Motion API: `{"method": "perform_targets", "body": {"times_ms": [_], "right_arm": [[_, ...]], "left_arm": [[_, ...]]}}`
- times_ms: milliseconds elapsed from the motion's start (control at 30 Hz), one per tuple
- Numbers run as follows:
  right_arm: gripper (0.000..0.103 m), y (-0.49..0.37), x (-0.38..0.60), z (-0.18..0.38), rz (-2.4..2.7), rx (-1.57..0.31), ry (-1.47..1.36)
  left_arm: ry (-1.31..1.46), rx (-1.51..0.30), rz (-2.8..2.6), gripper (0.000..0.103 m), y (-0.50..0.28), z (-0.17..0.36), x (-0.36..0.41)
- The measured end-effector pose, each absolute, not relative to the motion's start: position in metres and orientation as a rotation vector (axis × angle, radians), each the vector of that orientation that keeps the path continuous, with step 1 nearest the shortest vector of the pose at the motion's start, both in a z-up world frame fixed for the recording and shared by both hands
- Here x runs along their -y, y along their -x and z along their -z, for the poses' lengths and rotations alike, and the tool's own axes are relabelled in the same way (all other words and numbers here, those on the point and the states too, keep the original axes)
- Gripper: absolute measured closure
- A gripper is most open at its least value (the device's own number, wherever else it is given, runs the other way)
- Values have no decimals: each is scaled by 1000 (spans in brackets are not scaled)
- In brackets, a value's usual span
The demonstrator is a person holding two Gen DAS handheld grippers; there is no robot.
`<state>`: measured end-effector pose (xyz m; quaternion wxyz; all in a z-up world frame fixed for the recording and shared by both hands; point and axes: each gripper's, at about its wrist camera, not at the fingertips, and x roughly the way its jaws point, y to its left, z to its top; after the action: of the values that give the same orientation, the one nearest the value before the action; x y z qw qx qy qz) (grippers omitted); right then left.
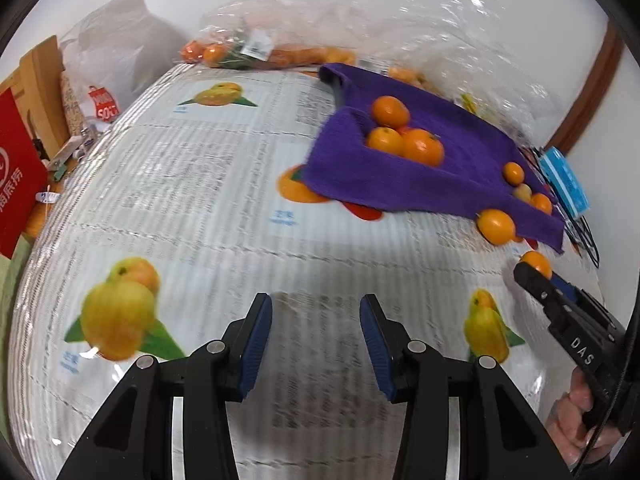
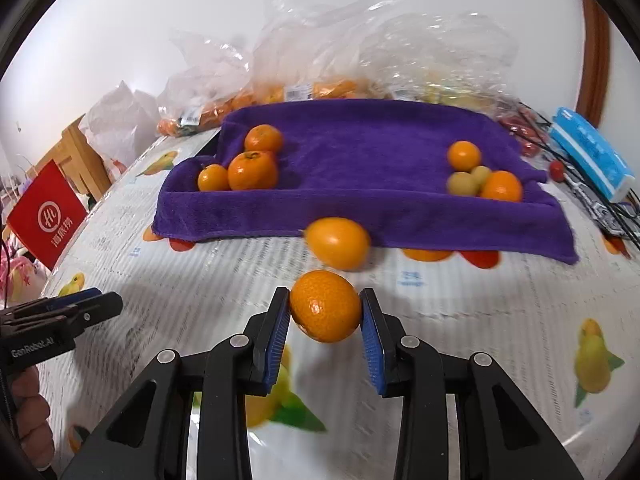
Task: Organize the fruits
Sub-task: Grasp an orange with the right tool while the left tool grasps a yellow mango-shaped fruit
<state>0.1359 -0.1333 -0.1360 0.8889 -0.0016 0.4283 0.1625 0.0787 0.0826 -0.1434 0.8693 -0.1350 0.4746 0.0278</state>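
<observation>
Right hand-held gripper (image 2: 325,318) — blue pads clamped on a small round orange mandarin (image 2: 325,306), above the fruit-print plastic-covered counter (image 2: 460,320). Left hand-held gripper (image 1: 316,340) spread wide, holding nothing. Just beyond — loose smooth orange kumquat (image 2: 338,243) at the purple towel-lined tray (image 2: 360,204). Advice: clear the rim, release low beside the left mandarin cluster (image 2: 248,162).

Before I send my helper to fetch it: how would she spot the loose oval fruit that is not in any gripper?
Find the purple towel draped over a tray on the fruit-print table cover. The oval orange fruit lies on the cover against the towel's front edge. Unlike the piled fruits, it sits alone outside, smooth-skinned and elongated.
</observation>
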Motion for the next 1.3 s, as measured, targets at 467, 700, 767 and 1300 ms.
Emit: {"method": "perform_targets", "body": {"times_ms": [467, 700, 767, 1300], "right_arm": [[68, -124, 219, 121, -219, -840, -35], [68, -123, 252, 120, -190, -819, -56], [68, -124, 260, 121, -188, -819, -67], [68, -145, 278, 147, -195, -881, -104]], "left_arm": [[231, -1034, 70, 51, -93, 139, -10], [236, -1021, 130, 48, -110, 141, 19], [232, -1015, 160, 48, -115, 141, 27], [206, -960, 134, 48, -162, 140, 58]]}}
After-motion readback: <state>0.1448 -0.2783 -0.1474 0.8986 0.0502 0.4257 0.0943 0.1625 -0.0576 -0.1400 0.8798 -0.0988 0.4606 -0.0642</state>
